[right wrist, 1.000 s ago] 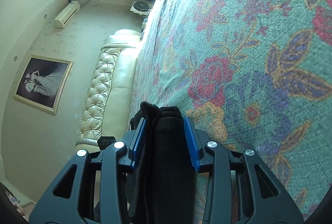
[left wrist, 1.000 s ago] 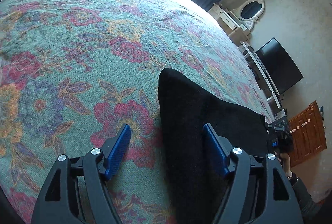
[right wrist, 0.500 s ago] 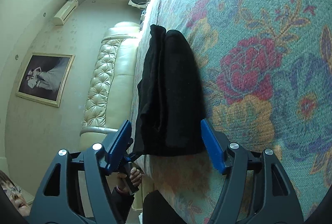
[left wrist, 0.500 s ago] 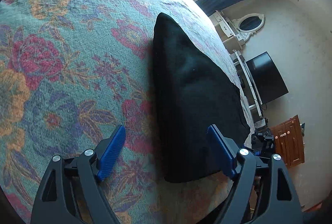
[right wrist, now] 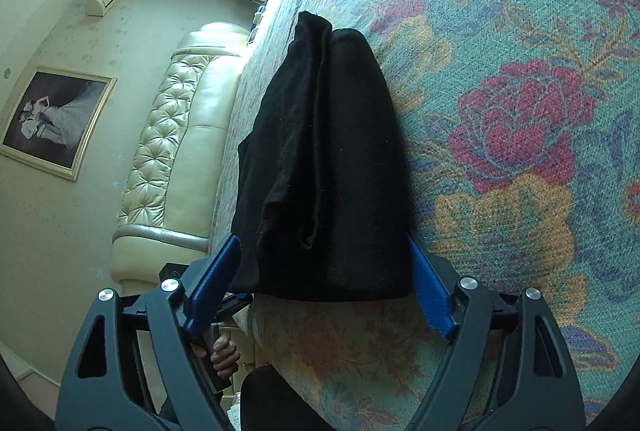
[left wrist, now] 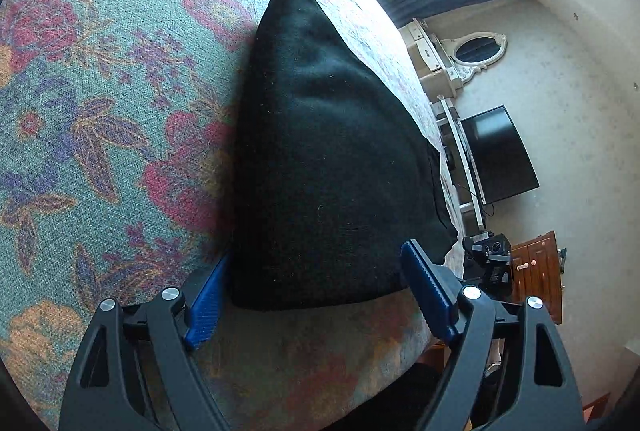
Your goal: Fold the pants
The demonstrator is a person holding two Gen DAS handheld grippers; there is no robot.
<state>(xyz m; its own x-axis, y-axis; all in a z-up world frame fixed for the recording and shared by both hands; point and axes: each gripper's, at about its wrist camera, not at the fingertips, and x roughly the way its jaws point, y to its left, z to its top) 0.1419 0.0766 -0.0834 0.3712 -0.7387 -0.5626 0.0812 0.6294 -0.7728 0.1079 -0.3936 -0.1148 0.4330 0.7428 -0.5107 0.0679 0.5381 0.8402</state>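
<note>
Folded black fabric pants lying near the edge of the floral teal bedspread. Left gripper spread wide, blue fingers flanking the bundle's near end. Right gripper likewise apart, straddling the pants.

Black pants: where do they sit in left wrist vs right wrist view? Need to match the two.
Left wrist: the folded black pants fill the centre, near edge between the open fingers of the left gripper.
Right wrist: pants at centre, layered side facing the camera, between the open fingers of the right gripper.
Shared landmark: the floral bedspread under them.
</note>
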